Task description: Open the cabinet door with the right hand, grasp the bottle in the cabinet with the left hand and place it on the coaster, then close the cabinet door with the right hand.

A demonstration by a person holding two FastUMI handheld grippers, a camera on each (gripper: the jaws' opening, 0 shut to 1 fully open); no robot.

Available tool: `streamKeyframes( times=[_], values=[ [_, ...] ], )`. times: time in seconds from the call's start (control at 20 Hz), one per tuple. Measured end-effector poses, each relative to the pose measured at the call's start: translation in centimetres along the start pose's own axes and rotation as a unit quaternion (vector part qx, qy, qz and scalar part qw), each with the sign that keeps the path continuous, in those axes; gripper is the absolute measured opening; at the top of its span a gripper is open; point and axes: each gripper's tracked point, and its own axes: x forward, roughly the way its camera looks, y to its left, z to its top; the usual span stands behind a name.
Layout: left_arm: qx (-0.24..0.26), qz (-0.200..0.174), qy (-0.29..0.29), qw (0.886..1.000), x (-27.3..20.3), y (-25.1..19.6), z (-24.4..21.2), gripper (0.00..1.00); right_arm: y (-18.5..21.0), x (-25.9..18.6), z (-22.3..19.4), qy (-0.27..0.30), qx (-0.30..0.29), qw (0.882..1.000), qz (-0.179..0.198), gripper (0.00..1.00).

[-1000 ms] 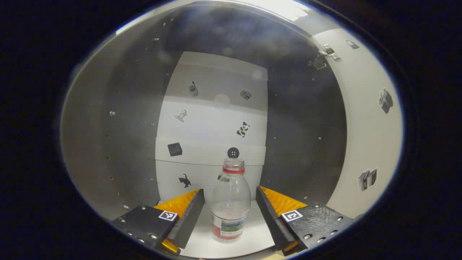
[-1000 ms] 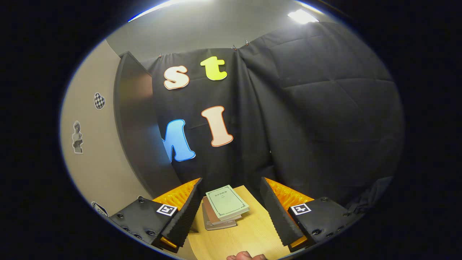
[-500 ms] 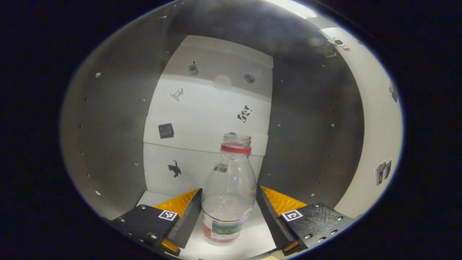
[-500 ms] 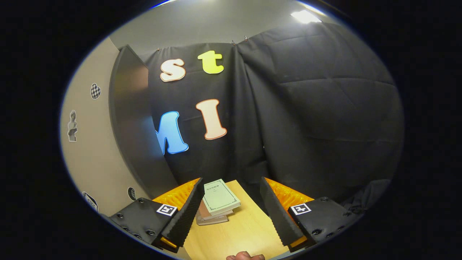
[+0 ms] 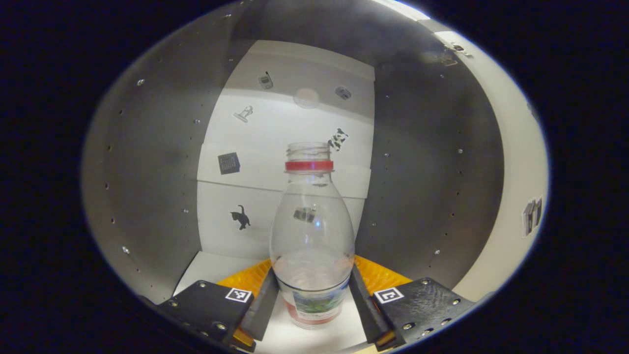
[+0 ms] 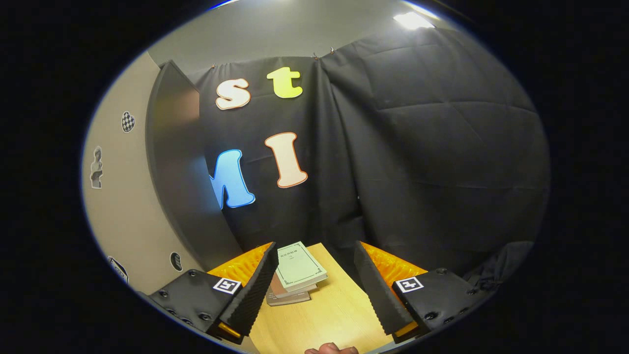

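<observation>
The left gripper (image 5: 311,300) is pushed deeper into the cabinet (image 5: 147,162) than a second ago, and the bottle (image 5: 311,236), which stood ahead of the fingertips with clear gaps on both sides, now sits right between the fingers, which have drawn in to its lower body. The right gripper (image 6: 314,285) has swung a little, so the stacked books (image 6: 295,275) on the table (image 6: 334,314) lie closer to its left finger than before.
</observation>
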Motion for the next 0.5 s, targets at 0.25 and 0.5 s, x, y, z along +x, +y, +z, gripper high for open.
streamKeyframes(
  times=[0.25,0.5],
  values=[
    [0.027,-0.012,-0.016,0.999,-3.1,-1.2,1.1,0.70,0.3,-0.6,-0.2,-0.002,0.005,1.000,0.007,0.98],
    [0.056,-0.026,-0.037,0.997,-9.1,-1.8,3.3,0.68,1.1,-1.2,0.6,-0.018,0.011,1.000,0.012,0.98]
  ],
)
